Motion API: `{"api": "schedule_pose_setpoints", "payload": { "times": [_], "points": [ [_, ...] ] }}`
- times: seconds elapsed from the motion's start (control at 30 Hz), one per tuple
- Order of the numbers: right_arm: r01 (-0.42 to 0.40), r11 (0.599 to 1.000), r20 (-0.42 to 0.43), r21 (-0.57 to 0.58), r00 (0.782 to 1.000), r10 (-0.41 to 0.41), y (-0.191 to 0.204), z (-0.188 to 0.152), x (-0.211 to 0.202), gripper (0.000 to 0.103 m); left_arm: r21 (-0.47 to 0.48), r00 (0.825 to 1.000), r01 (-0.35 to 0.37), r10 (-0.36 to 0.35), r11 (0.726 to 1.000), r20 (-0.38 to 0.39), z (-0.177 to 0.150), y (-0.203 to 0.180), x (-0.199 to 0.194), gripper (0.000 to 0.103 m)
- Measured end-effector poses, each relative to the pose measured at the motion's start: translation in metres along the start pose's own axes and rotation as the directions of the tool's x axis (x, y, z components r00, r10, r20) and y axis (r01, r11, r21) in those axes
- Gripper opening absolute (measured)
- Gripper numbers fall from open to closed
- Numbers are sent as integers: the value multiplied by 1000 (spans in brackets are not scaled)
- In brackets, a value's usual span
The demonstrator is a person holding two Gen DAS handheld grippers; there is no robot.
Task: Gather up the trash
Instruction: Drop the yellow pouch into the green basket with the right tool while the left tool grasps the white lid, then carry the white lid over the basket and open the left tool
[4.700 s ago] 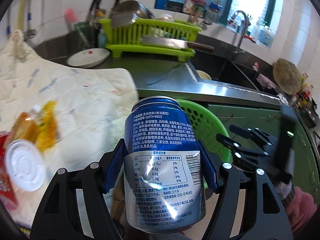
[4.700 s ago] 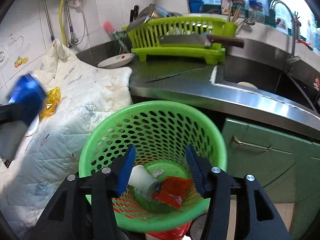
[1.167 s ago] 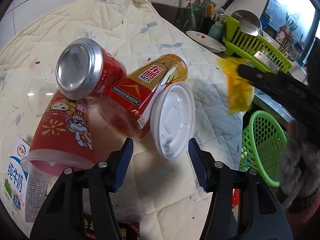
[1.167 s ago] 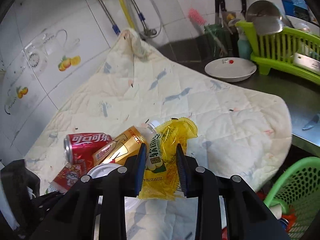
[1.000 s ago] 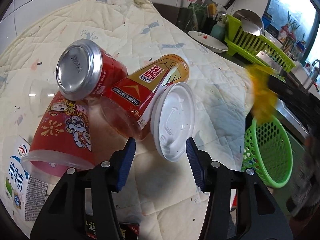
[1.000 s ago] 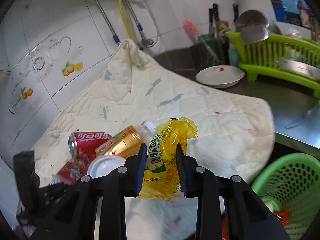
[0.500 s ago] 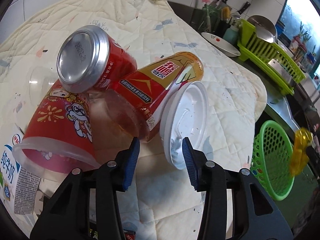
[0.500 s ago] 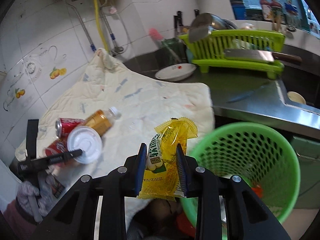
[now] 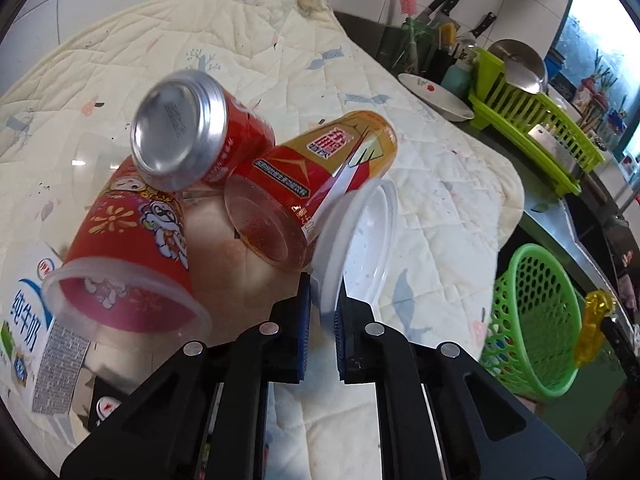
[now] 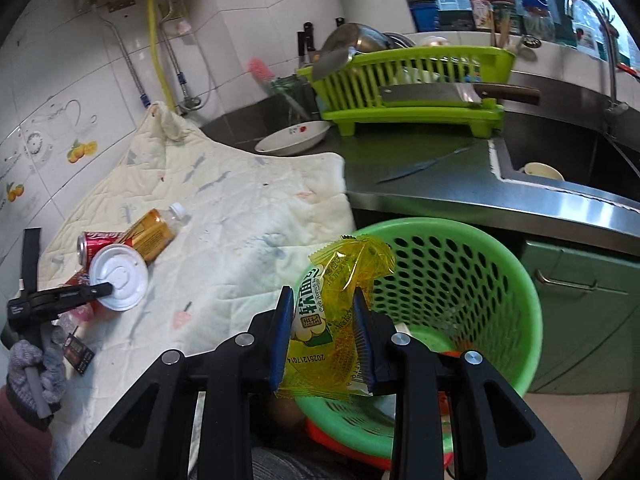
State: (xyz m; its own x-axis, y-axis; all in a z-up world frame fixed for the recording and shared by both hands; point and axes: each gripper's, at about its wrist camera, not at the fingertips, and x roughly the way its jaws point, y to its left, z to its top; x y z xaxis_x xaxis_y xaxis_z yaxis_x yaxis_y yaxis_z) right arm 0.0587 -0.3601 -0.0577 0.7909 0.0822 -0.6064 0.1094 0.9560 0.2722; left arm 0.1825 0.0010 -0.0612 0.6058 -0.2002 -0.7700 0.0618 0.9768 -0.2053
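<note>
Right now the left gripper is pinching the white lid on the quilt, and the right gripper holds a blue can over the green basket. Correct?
Not quite. The right gripper holds a yellow snack wrapper, not a blue can, as the right wrist view shows. The rest stands: left gripper pinching the white lid, green basket below.

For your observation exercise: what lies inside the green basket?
Inside the green basket, a white piece and an orange scrap show; the yellow wrapper and right gripper hide the rest.
</note>
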Motion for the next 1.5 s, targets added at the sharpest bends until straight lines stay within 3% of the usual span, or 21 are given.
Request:
{"api": "schedule_pose_setpoints", "payload": {
  "times": [0.23, 0.53, 0.67, 0.77, 0.93, 1.27, 1.4, 1.5],
  "points": [
    [58, 998, -34, 14, 998, -58, -22, -7, 9, 28, 33, 998, 51, -51, 998, 20, -9, -16, -26, 10],
    [166, 986, -88, 16, 983, -164, -59, -16, 30, 37, 150, 988, 147, -153, 978, 29, -13, -77, -45, 10],
    [124, 991, -105, 53, 987, -118, -71, -21, 37, 37, 212, 981, 192, -196, 958, -2, -16, -117, -39, 10],
    [155, 986, -105, 67, 984, -147, -74, -24, 41, 48, 248, 973, 230, -230, 941, -29, -19, -145, -32, 10],
    [147, 987, -93, 68, 986, -140, -77, -26, 36, 54, 309, 961, 277, -266, 910, -77, -26, -190, -16, 10],
    [167, 983, -22, 72, 986, -166, -88, -30, -5, 74, 461, 965, 259, -207, 849, -160, -49, -275, 40, 10],
    [196, 978, 8, 66, 980, -197, -90, -33, -17, 83, 500, 968, 240, -167, 832, -187, -57, -293, 62, 10],
    [202, 976, 20, 81, 979, -205, -96, -34, -24, 83, 517, 969, 233, -153, 824, -193, -61, -301, 75, 13]
  ]
}}
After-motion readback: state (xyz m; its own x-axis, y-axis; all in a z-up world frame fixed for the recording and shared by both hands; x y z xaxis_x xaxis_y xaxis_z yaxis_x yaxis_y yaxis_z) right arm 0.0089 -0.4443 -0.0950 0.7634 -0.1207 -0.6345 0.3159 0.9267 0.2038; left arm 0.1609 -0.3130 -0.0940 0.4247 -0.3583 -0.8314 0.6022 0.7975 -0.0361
